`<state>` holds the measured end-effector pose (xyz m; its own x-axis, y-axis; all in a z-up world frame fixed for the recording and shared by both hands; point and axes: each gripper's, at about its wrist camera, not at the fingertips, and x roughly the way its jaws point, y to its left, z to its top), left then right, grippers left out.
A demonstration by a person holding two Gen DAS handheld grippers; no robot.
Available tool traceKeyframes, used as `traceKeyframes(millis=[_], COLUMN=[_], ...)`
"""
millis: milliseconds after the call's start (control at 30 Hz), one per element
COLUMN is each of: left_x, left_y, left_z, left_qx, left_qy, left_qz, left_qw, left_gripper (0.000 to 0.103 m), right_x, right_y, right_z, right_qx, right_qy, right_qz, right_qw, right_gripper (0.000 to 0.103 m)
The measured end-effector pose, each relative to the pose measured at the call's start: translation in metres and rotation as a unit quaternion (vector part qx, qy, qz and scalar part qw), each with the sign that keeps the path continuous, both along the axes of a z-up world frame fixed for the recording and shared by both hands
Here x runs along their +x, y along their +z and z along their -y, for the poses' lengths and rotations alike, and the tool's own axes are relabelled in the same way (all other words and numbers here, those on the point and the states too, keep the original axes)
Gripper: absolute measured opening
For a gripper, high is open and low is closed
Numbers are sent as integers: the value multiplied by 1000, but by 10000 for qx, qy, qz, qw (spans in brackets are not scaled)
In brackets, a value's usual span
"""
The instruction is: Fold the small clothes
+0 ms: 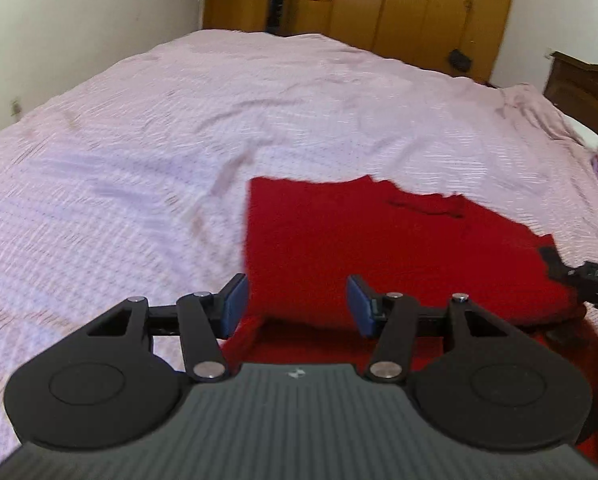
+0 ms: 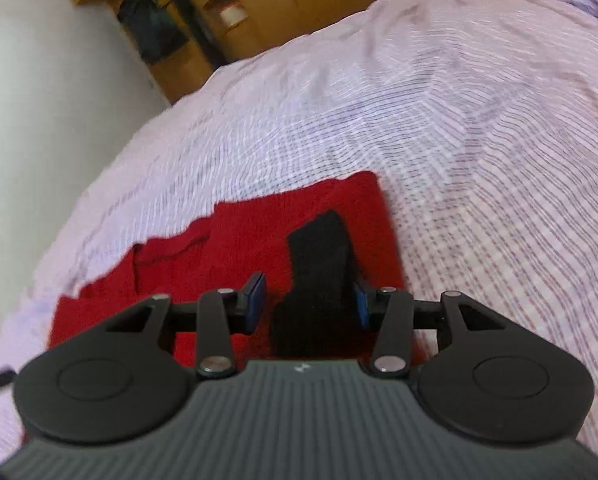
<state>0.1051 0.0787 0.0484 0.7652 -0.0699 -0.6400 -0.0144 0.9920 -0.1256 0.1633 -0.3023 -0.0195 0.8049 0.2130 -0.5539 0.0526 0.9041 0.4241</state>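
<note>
A small red garment [image 1: 379, 248] lies flat on the pink bedspread [image 1: 179, 140], folded over at its near edge. My left gripper [image 1: 297, 306] is open and empty, just above the garment's near left corner. In the right wrist view the same red garment [image 2: 227, 240] has a black patch [image 2: 319, 264] lying on it. My right gripper [image 2: 309, 302] is open above the garment's right side, the black patch showing between its fingers. The right gripper's tip also shows at the right edge of the left wrist view [image 1: 579, 276].
The pink striped bedspread [image 2: 459, 140] covers a wide bed all around the garment. Wooden wardrobes [image 1: 399, 4] stand behind the bed by a white wall. A dark wooden headboard [image 1: 587, 92] and a white pillow are at the far right.
</note>
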Motion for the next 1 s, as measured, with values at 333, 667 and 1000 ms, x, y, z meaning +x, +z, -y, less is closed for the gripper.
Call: traceKeyframes(millis=[333,667,1000], left_x=[57,75,59], left_y=[-44,-59,-50], left_z=[44,59,56], left_qx=[223,703,724], left_qy=[-575,-497,-604], left_qz=[-16,-81,-418], left_qw=[9981,9963,9947], left_gripper=[60,60,60], right_x=[-13,2,-21], right_y=[12,-15,17], right_z=[-15,7,-1], right_qx=[-933,-225,-369], right_qy=[-232,-436,-38], right_qz=[1072,265,416], right_qw=[9896,9984,9984], right_gripper=[11,17,38])
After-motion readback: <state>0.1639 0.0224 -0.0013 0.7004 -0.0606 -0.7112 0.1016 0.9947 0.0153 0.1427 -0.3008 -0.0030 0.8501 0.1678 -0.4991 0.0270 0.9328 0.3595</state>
